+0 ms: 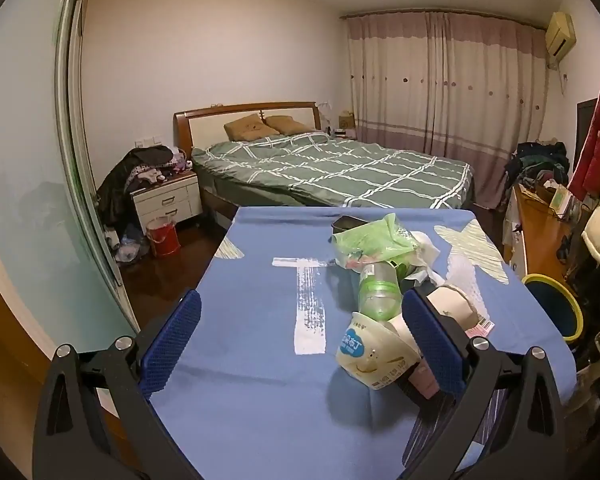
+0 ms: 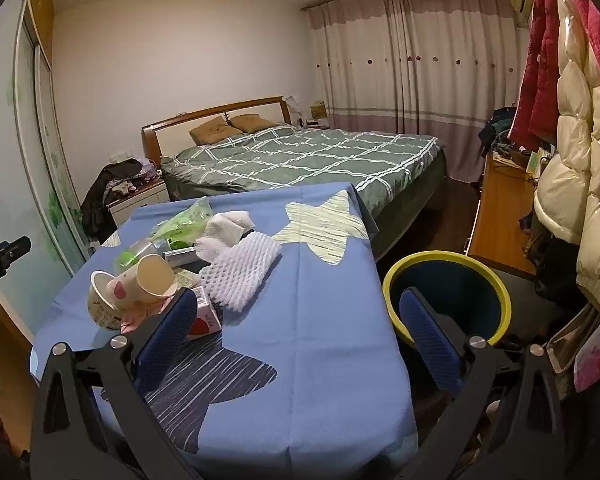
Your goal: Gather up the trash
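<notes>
Trash lies piled on a table under a blue star-print cloth point(image 1: 260, 360): a pudding cup point(image 1: 370, 356), a green plastic bottle point(image 1: 380, 292), a green plastic bag point(image 1: 374, 240), a paper cup point(image 2: 148, 280), white foam netting point(image 2: 244, 268), tissues point(image 2: 228, 228) and a small carton point(image 2: 204, 318). My left gripper point(image 1: 300, 340) is open above the cloth, its right finger beside the pudding cup. My right gripper point(image 2: 296, 340) is open and empty over the table's right edge. A blue bin with a yellow rim point(image 2: 448, 292) stands right of the table.
A bed with a green checked cover point(image 1: 332, 168) stands behind the table. A nightstand heaped with clothes point(image 1: 164, 196) and a red bucket point(image 1: 164, 236) are at left. A wooden desk point(image 2: 500, 216) and hanging coats point(image 2: 580, 160) are at right.
</notes>
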